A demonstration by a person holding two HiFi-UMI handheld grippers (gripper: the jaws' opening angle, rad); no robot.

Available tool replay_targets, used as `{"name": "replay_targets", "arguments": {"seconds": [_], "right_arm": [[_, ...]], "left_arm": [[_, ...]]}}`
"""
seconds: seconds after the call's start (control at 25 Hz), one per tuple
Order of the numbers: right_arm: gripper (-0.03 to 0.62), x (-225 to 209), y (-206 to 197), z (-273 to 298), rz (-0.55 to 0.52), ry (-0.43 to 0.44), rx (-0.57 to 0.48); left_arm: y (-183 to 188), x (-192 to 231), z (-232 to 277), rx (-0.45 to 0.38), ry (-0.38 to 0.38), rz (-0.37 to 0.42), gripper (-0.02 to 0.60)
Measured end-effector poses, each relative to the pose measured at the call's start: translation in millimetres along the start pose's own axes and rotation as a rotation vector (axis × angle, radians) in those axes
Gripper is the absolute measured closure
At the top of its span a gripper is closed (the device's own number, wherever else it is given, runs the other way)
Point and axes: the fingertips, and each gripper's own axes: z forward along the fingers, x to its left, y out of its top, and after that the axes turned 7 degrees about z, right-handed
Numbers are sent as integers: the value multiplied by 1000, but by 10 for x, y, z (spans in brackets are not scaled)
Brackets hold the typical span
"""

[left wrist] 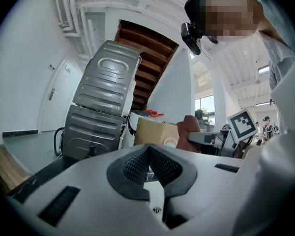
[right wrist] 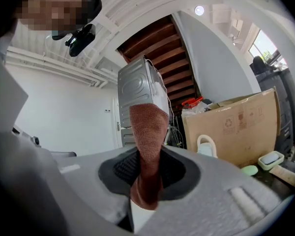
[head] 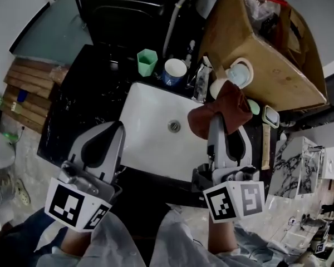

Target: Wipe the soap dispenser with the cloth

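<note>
Head view: white sink (head: pixel 156 115) at centre of black worktop (head: pixel 80 102). Left gripper (head: pixel 112 128) lower left, over the sink's left edge. Right gripper (head: pixel 216 128) centre right, clenched on brown cloth (head: pixel 222 111). Cloth overlaps the lower edge of the white dispenser (head: pixel 237 74), upper right, beside box (head: pixel 267 49). Left gripper view: gripper (left wrist: pixel 148 154) clenched, pads meeting, nothing between. Right gripper view: gripper (right wrist: pixel 146 170) pinches cloth (right wrist: pixel 148 127), which stands up at centre; dispenser (right wrist: pixel 206 146) right of it, before box (right wrist: pixel 236 124).
</note>
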Motion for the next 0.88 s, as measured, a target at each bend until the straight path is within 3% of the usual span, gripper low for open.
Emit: {"name": "replay_targets", "arguments": {"seconds": [0.48, 0.88], "right_arm": [[517, 292, 38, -565, -30, -124, -34], [516, 640, -68, -994, -46, -222, -56]], "left_arm": [[115, -100, -347, -32, -127, 41, 578], [99, 7, -825, -48, -190, 28, 578]]}}
